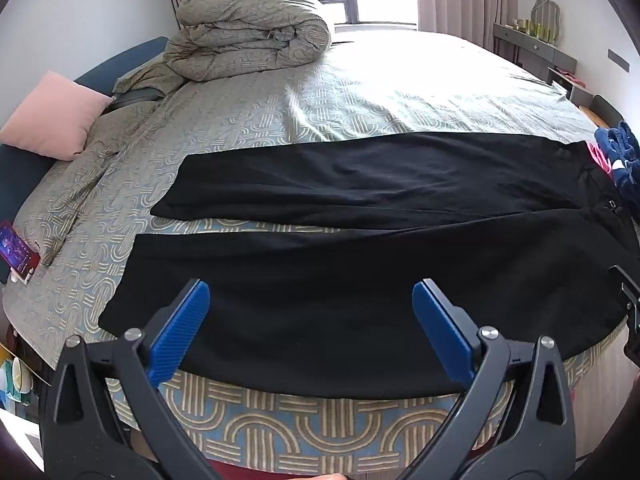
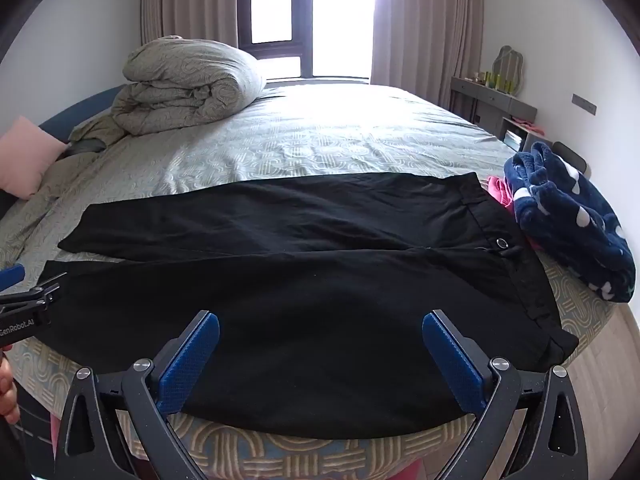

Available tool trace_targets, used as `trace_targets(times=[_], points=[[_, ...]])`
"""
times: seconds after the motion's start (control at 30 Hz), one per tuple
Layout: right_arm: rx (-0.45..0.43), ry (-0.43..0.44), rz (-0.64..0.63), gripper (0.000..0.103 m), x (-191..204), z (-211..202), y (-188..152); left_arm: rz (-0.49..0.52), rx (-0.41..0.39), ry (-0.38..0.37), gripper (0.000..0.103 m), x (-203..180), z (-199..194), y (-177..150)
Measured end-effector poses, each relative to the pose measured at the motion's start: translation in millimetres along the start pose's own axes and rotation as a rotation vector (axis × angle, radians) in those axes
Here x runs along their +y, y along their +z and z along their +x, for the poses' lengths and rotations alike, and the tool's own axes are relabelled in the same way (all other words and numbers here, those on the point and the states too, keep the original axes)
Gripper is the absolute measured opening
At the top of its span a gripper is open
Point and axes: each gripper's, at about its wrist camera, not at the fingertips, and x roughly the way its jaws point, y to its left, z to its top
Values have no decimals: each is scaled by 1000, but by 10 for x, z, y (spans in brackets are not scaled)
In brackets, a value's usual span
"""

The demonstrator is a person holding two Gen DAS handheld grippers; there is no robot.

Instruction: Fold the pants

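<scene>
While flat across the bed (image 2: 320, 140), black pants (image 2: 304, 300), near hem under wide-open, empty left tongs (image 1: 310, 304) and right tongs (image 2: 320, 336).

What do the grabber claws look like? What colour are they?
Each claw has two black plastic arms shaped like tongs, with round silver bolts at the joints. The left gripper and the right gripper both carry bright blue ribbed pads on the inside of their fingers. White lettering reading GenRobot.AI shows on the left one's side in the right wrist view.

A home bedroom: bed (image 2: 320, 136), rolled duvet (image 2: 188, 84), curtains (image 2: 424, 20), likely dresser (image 2: 492, 100).
</scene>
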Motion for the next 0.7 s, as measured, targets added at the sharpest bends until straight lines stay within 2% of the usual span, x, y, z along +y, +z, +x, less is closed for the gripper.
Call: trace_targets(times=[0.53,0.7], points=[[13,-11,20,103,-60,7,-34,35,-7,-13,102,-146,-31,-52],[19,-15,28,103,-75,7,-52,31,22,-19,102,-67,12,-74]])
